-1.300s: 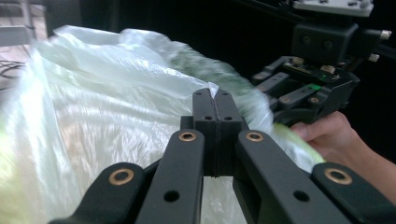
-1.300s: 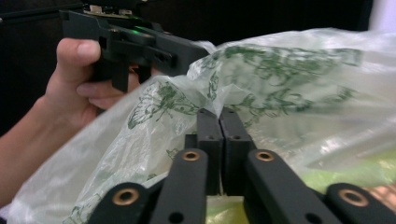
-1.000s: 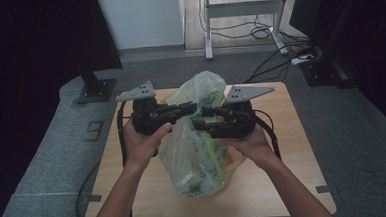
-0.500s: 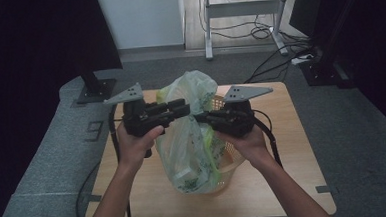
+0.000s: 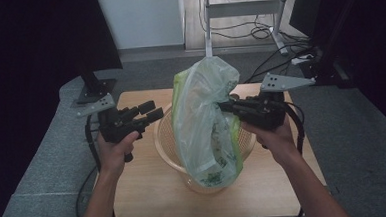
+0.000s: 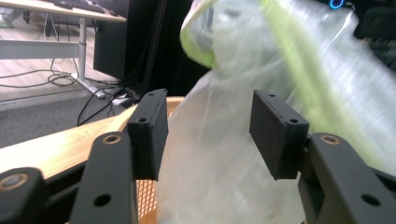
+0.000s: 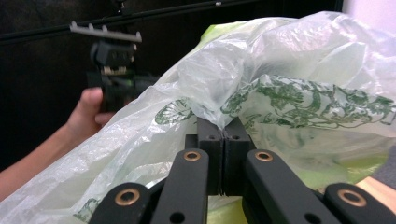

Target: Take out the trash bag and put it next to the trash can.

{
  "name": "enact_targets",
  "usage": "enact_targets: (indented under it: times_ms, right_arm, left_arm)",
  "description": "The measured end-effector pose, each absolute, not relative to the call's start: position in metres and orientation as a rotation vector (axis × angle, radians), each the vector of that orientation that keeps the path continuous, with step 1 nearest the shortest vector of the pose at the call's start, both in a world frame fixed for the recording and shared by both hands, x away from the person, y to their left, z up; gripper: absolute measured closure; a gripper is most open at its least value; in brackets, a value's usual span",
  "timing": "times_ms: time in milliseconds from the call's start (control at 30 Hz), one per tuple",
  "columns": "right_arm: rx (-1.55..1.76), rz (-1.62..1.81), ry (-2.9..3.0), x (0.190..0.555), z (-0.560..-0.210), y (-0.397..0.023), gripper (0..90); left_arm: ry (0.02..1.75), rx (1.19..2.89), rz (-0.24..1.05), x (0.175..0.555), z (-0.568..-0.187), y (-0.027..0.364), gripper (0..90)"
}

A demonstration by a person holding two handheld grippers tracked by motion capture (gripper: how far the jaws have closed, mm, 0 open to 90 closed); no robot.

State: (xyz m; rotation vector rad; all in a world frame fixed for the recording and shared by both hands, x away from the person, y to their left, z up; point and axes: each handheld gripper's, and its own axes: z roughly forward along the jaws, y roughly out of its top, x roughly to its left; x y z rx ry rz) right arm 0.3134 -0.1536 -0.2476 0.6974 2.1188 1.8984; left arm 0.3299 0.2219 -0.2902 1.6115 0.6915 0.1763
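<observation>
Now the right gripper point(image 7: 223, 133) pinches a fold of the plastic bag point(image 5: 207, 123), which stands in the basket point(image 5: 165, 150) on the table point(image 5: 145, 191), while the left gripper point(image 5: 148, 112), its jaws just opening with nothing between them, hangs just beside it. Next, I judge, the left must catch the bag's other side. Closest in, the right gripper view shows film clamped between shut pads; farther off, the high view shows the basket.

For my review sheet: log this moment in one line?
left tongs: open, just opening, off bag | right tongs: shut on plastic bag | bag: upright in basket | table
</observation>
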Motion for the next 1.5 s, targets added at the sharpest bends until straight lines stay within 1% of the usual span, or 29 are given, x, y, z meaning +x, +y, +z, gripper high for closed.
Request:
enact_targets:
  times_ms: [33, 200, 400, 467, 500, 533, 567, 600, 633, 667, 733, 833, 867, 933, 967, 1033, 1133, 1167, 1233, 1333, 1433, 1500]
  right_arm:
    - [0.696, 1.906, 2.109, 0.313, -0.246, -0.155, 88.0]
    - [0.699, 1.922, 2.097, 0.314, -0.244, -0.156, 88.0]
    - [0.734, 1.956, 2.050, 0.318, -0.245, -0.156, 88.0]
    - [0.734, 1.966, 2.040, 0.317, -0.244, -0.155, 88.0]
    - [0.731, 1.972, 2.038, 0.316, -0.244, -0.155, 88.1]
    - [0.728, 1.976, 2.035, 0.315, -0.244, -0.154, 88.0]
    - [0.728, 1.976, 2.035, 0.315, -0.244, -0.154, 88.0]
    - [0.724, 1.980, 2.036, 0.315, -0.244, -0.154, 88.0]
    - [0.716, 1.980, 2.041, 0.313, -0.245, -0.153, 88.1]
    - [0.712, 1.980, 2.043, 0.312, -0.245, -0.152, 88.1]
    - [0.699, 1.977, 2.056, 0.311, -0.245, -0.153, 88.0]
    - [0.679, 1.931, 2.081, 0.311, -0.247, -0.156, 88.0]
    - [0.670, 1.915, 2.097, 0.311, -0.248, -0.157, 88.0]
    - [0.635, 1.875, 2.152, 0.311, -0.250, -0.157, 88.0]
    - [0.621, 1.848, 2.177, 0.311, -0.252, -0.155, 88.0]
    - [0.573, 1.787, 2.243, 0.310, -0.255, -0.150, 87.9]
    - [0.491, 1.717, 2.322, 0.308, -0.259, -0.136, 87.1]
    - [0.471, 1.707, 2.338, 0.307, -0.260, -0.131, 85.3]
    - [0.457, 1.701, 2.340, 0.306, -0.261, -0.122, 77.8]
    - [0.472, 1.677, 2.312, 0.308, -0.264, -0.110, 57.1]
    - [0.487, 1.639, 2.317, 0.310, -0.267, -0.100, 48.7]
    - [0.482, 1.626, 2.315, 0.311, -0.268, -0.096, 48.7]
  left_arm:
    - [0.684, 1.616, 0.162, 0.331, -0.294, 0.220, 47.2]
    - [0.633, 1.691, 0.123, 0.328, -0.305, 0.201, 39.2]
    - [0.555, 1.756, 0.062, 0.316, -0.309, 0.181, 26.6]
    - [0.542, 1.773, 0.061, 0.314, -0.310, 0.175, 26.7]
    - [0.548, 1.793, 0.094, 0.312, -0.311, 0.168, 28.4]
    - [0.553, 1.808, 0.132, 0.311, -0.312, 0.165, 34.5]
    - [0.553, 1.808, 0.132, 0.311, -0.312, 0.165, 46.3]
    - [0.568, 1.820, 0.160, 0.310, -0.312, 0.162, 46.3]
    - [0.577, 1.831, 0.155, 0.312, -0.313, 0.159, 65.4]
    - [0.567, 1.853, 0.088, 0.317, -0.314, 0.157, 77.8]
    - [0.575, 1.857, 0.062, 0.319, -0.315, 0.156, 90.0]
    - [0.602, 1.818, 0.052, 0.324, -0.312, 0.160, 90.0]
    - [0.607, 1.759, 0.038, 0.327, -0.306, 0.166, 90.0]
    - [0.599, 1.713, 0.027, 0.327, -0.296, 0.171, 90.0]
    - [0.599, 1.713, 0.027, 0.327, -0.296, 0.171, 90.0]
    - [0.571, 1.686, 0.021, 0.325, -0.281, 0.170, 90.0]
    - [0.545, 1.681, 0.012, 0.323, -0.272, 0.165, 90.0]
    - [0.523, 1.680, 0.001, 0.320, -0.265, 0.159, 90.0]
    - [0.504, 1.692, -0.012, 0.318, -0.261, 0.152, 90.0]
    - [0.492, 1.703, -0.023, 0.317, -0.260, 0.145, 90.0]
    - [0.482, 1.722, -0.045, 0.317, -0.260, 0.136, 90.0]
    - [0.481, 1.729, -0.050, 0.318, -0.261, 0.134, 90.0]
